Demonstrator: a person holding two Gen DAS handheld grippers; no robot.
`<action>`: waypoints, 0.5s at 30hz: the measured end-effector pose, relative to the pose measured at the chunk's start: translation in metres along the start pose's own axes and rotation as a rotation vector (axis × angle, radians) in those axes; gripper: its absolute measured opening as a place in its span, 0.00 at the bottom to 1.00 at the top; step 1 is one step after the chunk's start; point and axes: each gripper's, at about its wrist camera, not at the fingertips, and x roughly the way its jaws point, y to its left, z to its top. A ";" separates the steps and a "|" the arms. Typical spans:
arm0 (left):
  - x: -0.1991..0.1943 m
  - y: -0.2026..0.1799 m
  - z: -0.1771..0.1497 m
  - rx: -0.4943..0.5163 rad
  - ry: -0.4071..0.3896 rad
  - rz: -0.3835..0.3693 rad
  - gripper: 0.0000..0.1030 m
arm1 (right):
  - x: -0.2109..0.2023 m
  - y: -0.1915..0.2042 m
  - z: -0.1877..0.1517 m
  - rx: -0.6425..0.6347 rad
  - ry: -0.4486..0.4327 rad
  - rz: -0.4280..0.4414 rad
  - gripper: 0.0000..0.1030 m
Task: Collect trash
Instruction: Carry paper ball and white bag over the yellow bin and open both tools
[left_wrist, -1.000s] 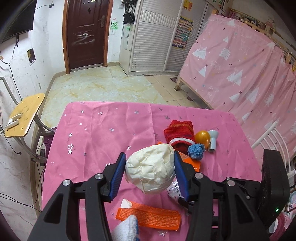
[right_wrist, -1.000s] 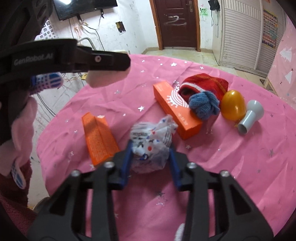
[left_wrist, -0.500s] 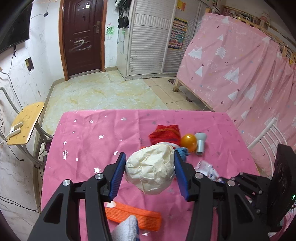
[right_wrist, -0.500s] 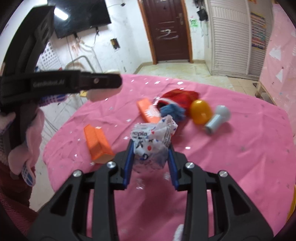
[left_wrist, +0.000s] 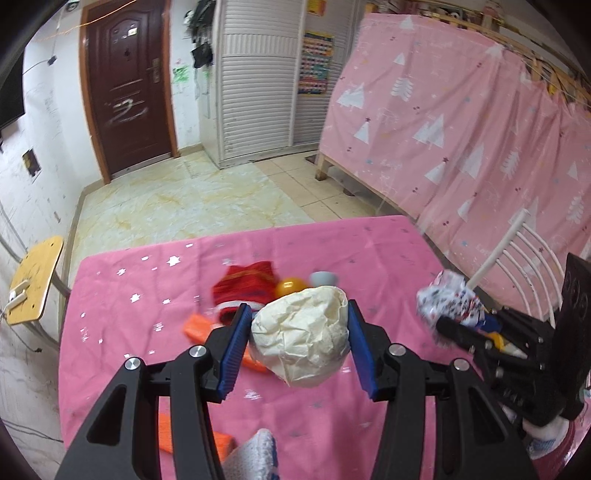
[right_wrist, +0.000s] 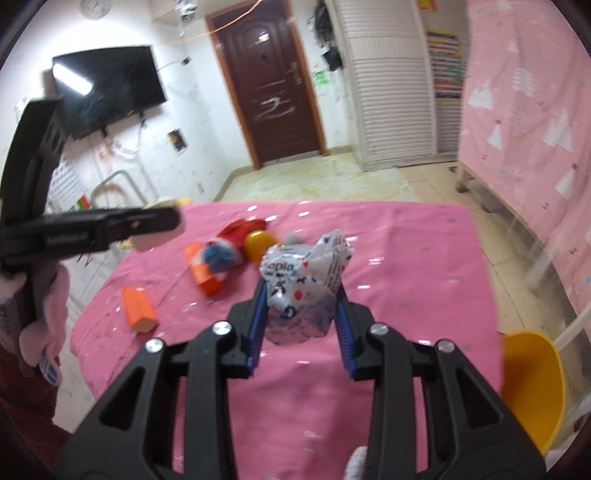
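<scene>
While both tools (left_wrist: 297, 338) (right_wrist: 300, 317) grip trash, pink starred tablecloth (left_wrist: 147, 295), tiled floor (left_wrist: 184, 206)

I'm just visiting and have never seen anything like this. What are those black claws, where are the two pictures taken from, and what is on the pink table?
There is no robot here: a person holds a hand tool with two fingers in each hand, and a wide-angle camera on each tool looks out along its fingers.

In the left tool's view, the left gripper is clamped on a crumpled cream paper ball.

In the right tool's view, the right gripper squeezes a crumpled printed wrapper.

Both are held above a table with a pink starry cloth. On it lie a red knitted hat with a blue pompom, a yellow ball and two orange boxes. A yellow bin stands at the right.
</scene>
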 end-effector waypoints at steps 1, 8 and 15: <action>0.001 -0.008 0.001 0.011 0.000 -0.004 0.42 | -0.005 -0.009 -0.001 0.011 -0.010 -0.018 0.32; 0.011 -0.059 0.010 0.083 0.016 -0.047 0.42 | -0.036 -0.077 -0.016 0.115 -0.055 -0.144 0.32; 0.028 -0.123 0.014 0.168 0.042 -0.113 0.42 | -0.056 -0.130 -0.039 0.185 -0.050 -0.272 0.32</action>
